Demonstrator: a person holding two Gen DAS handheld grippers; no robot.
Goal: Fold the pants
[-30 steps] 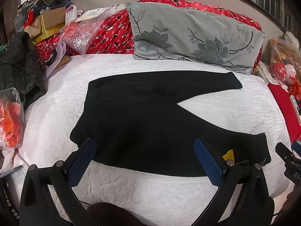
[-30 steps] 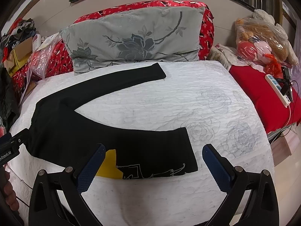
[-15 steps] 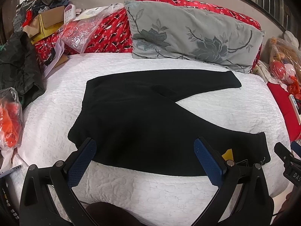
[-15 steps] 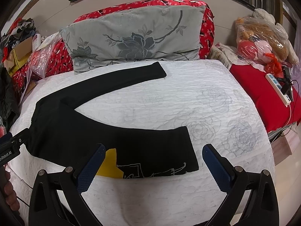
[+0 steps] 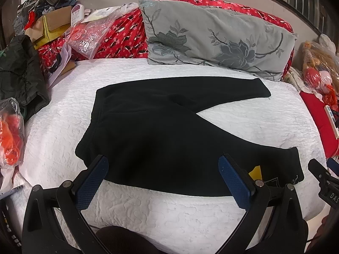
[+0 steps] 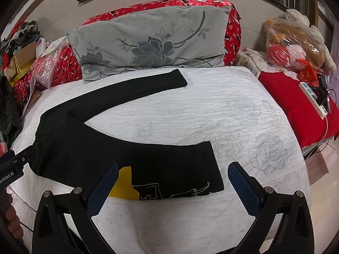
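Black pants [image 5: 161, 131] lie flat on the white quilted bed [image 5: 63, 127], waistband to the left, both legs spread apart in a V toward the right. The near leg's cuff [image 6: 190, 173] carries a yellow patch [image 6: 124, 183] and white line print. My left gripper [image 5: 163, 180] hovers open over the near edge of the pants' seat, nothing between its blue pads. In the right wrist view my right gripper [image 6: 172, 185] stands open just above the near leg's cuff. The far leg [image 6: 131, 89] reaches toward the pillow.
A grey flowered pillow [image 5: 216, 38] and red bedding [image 5: 118, 38] line the headboard. Plastic bags, a box and dark clothes [image 5: 19, 72] crowd the left side. A red cover with a power strip [image 6: 313, 97] and bagged toys [image 6: 296, 42] sit on the right.
Both views have shifted only slightly; the left gripper has crept a little forward over the pants. Both grippers stay open and the pants lie as before.
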